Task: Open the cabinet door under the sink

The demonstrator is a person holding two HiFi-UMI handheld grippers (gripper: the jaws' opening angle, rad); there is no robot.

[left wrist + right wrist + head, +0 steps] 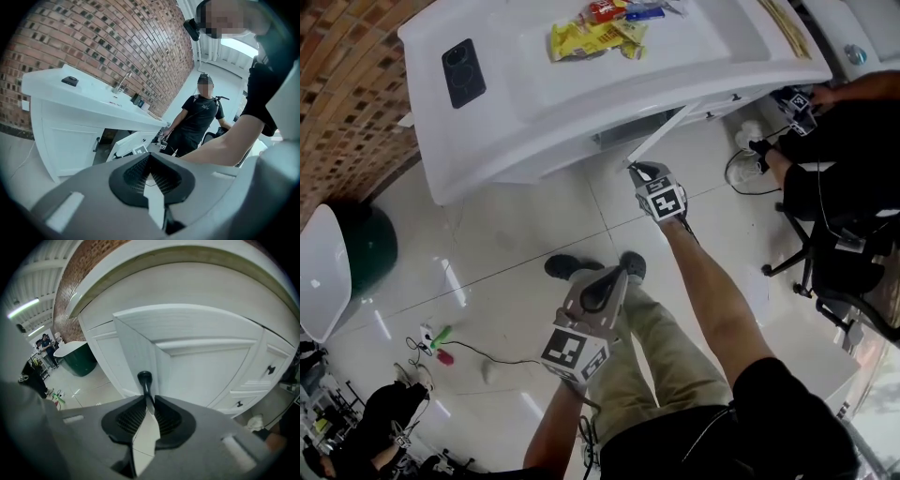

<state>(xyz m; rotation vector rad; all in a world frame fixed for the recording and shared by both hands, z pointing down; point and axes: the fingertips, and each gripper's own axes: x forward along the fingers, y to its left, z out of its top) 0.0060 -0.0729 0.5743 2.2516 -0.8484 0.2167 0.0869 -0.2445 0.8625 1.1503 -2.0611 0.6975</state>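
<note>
clearly, two grippers are in play. the right gripper [636,169] is clamped on the one slim black handle [144,380] of the white panelled cabinet door [664,131], with its pads pressed on the bar's two sides. the left gripper [614,275] hangs low over the person's legs, well apart from the cabinet. its jaws are together at the tips with nothing between them.

one door stands swung partway out of the long white vanity cabinet [487,141], under the overhang of the countertop. its long axis is upright. from above it shows only as a thin white strip running from the cabinet front out to the right gripper, its free edge pointing away from the cabinet toward the person. the handle is upright too, near that free edge, with its rounded top end above the jaws.

next to the opening is one shut white door [70,140]. on the other side are two small black drawer knobs, an upper knob [270,369] and a lower knob [239,404]. on the countertop lie a bunch of yellow packets [591,39] and one flat black rectangular object [462,72].

the handle's lower part is hidden behind the jaws, the hinge side sits under the countertop, and the cabinet's inside is only a dark gap. a seated person in black [844,141] is cut off at the head view's right edge.
</note>
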